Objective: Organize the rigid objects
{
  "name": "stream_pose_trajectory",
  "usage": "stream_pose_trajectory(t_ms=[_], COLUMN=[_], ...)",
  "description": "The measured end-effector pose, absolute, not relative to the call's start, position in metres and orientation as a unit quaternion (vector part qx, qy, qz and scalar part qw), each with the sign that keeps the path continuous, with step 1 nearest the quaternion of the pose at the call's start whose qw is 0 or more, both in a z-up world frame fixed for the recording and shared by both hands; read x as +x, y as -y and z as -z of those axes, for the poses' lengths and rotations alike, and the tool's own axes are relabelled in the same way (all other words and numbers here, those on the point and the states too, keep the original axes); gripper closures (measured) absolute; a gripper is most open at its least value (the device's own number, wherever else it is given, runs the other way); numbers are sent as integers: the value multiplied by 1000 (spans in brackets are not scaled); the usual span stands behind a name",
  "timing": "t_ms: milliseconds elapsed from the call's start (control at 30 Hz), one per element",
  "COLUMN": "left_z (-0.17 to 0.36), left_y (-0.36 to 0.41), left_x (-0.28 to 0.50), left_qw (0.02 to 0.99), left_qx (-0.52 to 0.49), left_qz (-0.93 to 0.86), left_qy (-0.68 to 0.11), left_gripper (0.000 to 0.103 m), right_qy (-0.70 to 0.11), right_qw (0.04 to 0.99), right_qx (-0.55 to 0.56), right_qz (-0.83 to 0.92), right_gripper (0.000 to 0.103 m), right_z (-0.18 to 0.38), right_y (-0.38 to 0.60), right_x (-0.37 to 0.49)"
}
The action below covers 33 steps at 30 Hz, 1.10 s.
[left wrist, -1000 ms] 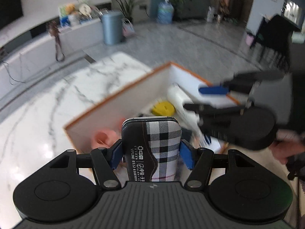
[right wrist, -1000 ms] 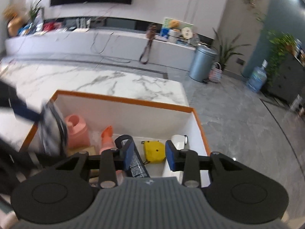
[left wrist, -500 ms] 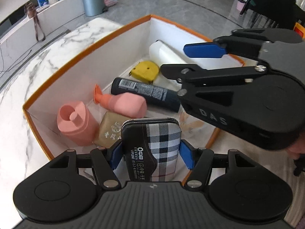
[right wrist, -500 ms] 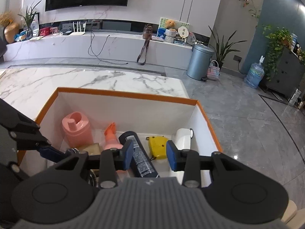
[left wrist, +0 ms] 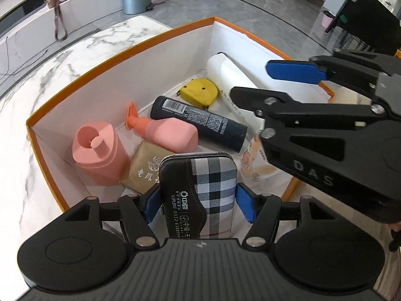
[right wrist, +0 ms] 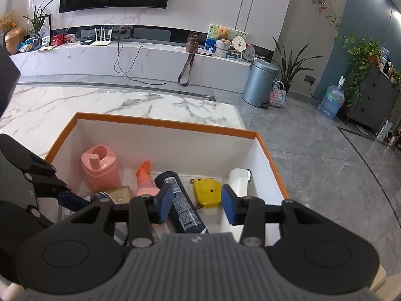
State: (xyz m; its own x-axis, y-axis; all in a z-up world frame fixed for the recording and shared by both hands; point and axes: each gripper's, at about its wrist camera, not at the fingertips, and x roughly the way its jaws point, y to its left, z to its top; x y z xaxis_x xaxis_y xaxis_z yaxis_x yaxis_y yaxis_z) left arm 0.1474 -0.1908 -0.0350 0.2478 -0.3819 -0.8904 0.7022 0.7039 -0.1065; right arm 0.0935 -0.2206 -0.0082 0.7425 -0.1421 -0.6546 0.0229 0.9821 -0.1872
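Note:
An orange-rimmed white box (left wrist: 112, 57) sits on the marble table. In it lie a pink jar (left wrist: 97, 155), a pink pump bottle (left wrist: 168, 135), a black spray can (left wrist: 200, 123), a yellow tape measure (left wrist: 199, 91), a white cylinder (left wrist: 230, 75) and a brown packet (left wrist: 145, 168). My left gripper (left wrist: 198, 205) hangs over the box's near edge with a plaid case (left wrist: 198, 188) between its blue pads; its jaws are opening, the pads still against the case. My right gripper (right wrist: 196, 200) hovers above the spray can (right wrist: 185, 210), jaws opening with nothing between them.
The marble tabletop (right wrist: 100, 102) stretches left and behind the box. The right gripper (left wrist: 250, 80) crosses above the box's right half in the left wrist view. A printed sachet (left wrist: 253, 165) lies at the box's near right. Grey floor (right wrist: 313, 150) drops away on the right.
The left gripper with the plaid case came down and tipped over the box, which now fills its view. The right gripper's pads stand wider apart; that hand stayed in place.

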Motion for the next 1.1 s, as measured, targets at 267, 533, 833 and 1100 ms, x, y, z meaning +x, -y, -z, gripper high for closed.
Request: stream_pose_trajectory(t_ms=[267, 533, 833, 1100], left_z=[36, 15, -26, -38], left_y=[184, 176, 134, 92], left_x=[148, 133, 97, 66], left_qw=[782, 807, 887, 940], left_qx=[145, 134, 68, 8], left_qz=[343, 338, 267, 162], left_qy=[-500, -465, -371, -301], left_gripper=[20, 20, 20, 20], right_qy=[-358, -332, -302, -277], right_qw=[929, 939, 951, 960], right_qx=[-84, -67, -41, -14], right_qz=[44, 58, 55, 38], right_gripper=[57, 42, 35, 31], right_z=[10, -6, -22, -21], right_y=[223, 230, 229, 220], right_x=[93, 80, 51, 18])
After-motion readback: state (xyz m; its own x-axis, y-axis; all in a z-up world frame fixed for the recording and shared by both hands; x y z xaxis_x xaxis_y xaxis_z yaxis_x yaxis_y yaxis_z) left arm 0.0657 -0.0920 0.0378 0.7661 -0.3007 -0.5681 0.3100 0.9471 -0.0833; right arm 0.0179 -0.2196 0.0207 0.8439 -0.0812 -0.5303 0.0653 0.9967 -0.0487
